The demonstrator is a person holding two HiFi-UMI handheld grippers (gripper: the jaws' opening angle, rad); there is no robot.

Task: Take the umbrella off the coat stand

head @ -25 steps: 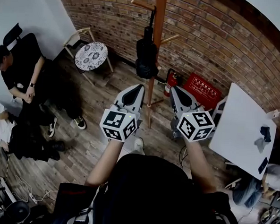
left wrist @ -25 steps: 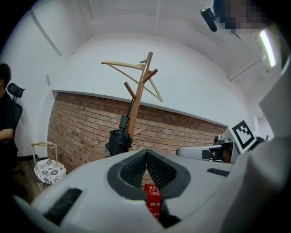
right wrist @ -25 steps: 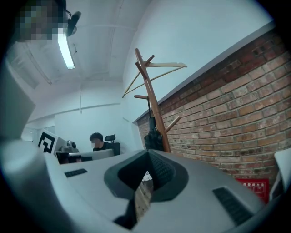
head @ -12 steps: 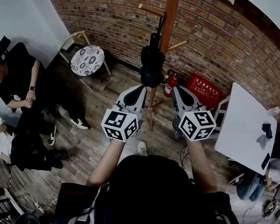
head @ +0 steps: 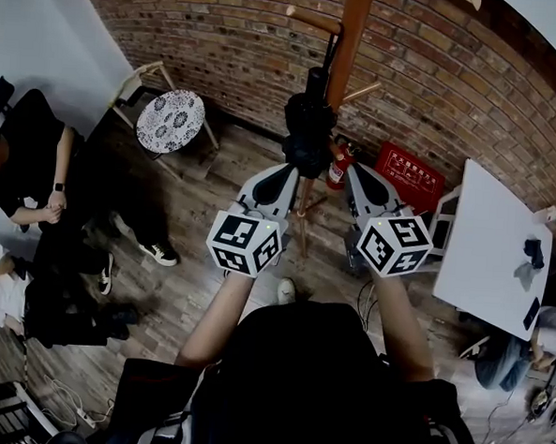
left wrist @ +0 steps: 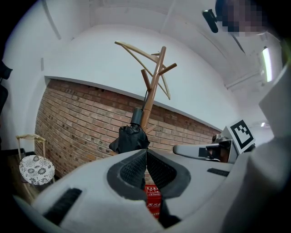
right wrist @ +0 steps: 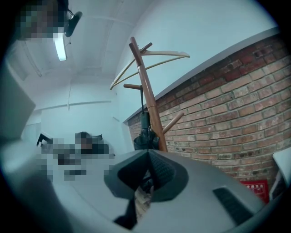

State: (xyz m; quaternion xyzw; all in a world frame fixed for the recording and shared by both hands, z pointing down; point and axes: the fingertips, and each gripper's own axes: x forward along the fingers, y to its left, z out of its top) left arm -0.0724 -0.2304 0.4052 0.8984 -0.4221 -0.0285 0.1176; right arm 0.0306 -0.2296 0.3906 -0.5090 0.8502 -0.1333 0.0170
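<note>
The brick wall [head: 223, 44] is the largest thing, and the stand [head: 351, 33] is placed close before it, probably so that it is kept out of the walking way. The pole of the stand is upright, and short pegs are set slanting upward on it, so that hung things do not slide off.

The umbrella [head: 309, 134] is found on this stand, just beside the pole and well above the floor. It is folded into a short, thick bundle. It is hung by a thin loop from one of the upper pegs, and for this reason, it is judged, it is pulled straight by its own weight. Its long axis is therefore vertical, parallel to the pole. The handle end is turned up toward the peg and the bundled cloth end is pointed down to the floor.

The left gripper [head: 286, 175] and the right gripper [head: 356, 170] are held side by side, about level, and both are aimed at the stand. The umbrella is seen just ahead of their tips, and it is not touched by either one. The jaws of both grippers are closed tip to tip, and nothing is held in them. It is judged that one pair must be opened before the bundle can be taken and the loop lifted off the peg.
</note>
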